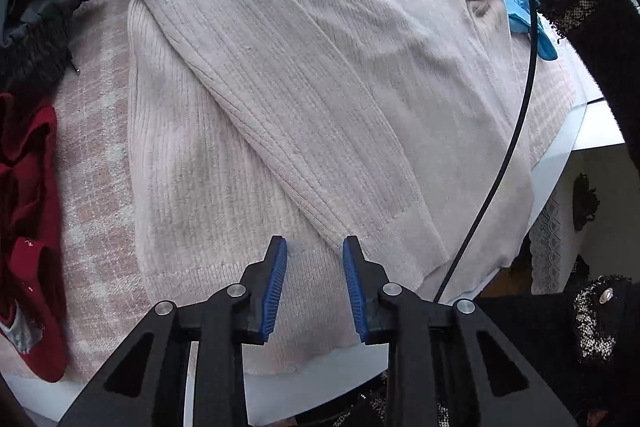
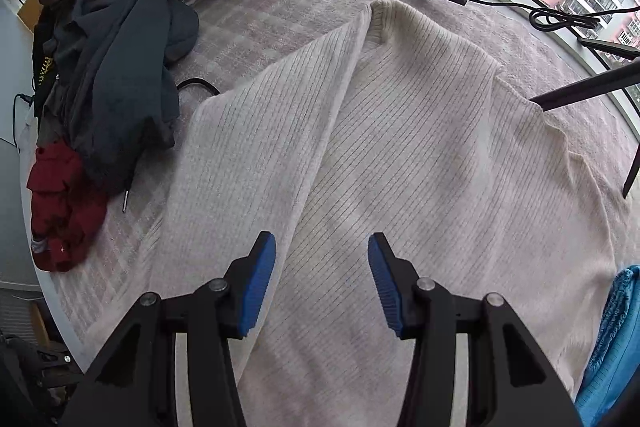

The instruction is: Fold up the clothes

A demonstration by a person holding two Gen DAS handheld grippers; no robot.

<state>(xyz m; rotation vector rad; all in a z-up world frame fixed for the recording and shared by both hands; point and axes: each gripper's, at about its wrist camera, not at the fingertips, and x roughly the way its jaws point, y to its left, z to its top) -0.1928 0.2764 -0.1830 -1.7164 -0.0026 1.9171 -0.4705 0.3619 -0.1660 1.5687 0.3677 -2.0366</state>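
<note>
Currently a cream ribbed sweater point(image 1: 304, 99) lies flat on the pink checked blanket point(image 1: 100, 155) that covers the tabletop, its hem reaching the near edge. One sleeve point(image 1: 260, 79) is laid diagonally across the body, cuff toward the near edge; in the right wrist view that sleeve runs from the collar point(image 2: 380, 23) down toward the gripper. The other shoulder is still spread toward the window-side edge.

Left gripper point(image 1: 315, 285): fingers spread, nothing between them, hovering over the hem beside the cuff. Right gripper point(image 2: 322, 285): fingers spread wider, empty, above the body near the folded sleeve's edge.

Handling, as a judgement: soft knit, light to moderate weight, limp, stretchy along the ribs, not slippery on the blanket. It will sag and drag if lifted at one point, so two holds spaced apart suit it. Best grips look like the thicker hem band, the cuff or the shoulder seam; a pinch in mid-body would bunch both layers.

Stage: one sleeve in, body unfolded; partly folded.

A pile of dark clothes point(image 2: 116, 83) and a red garment point(image 2: 60, 211) sit at the left edge; blue cloth point(image 2: 612, 339) at the right.
</note>
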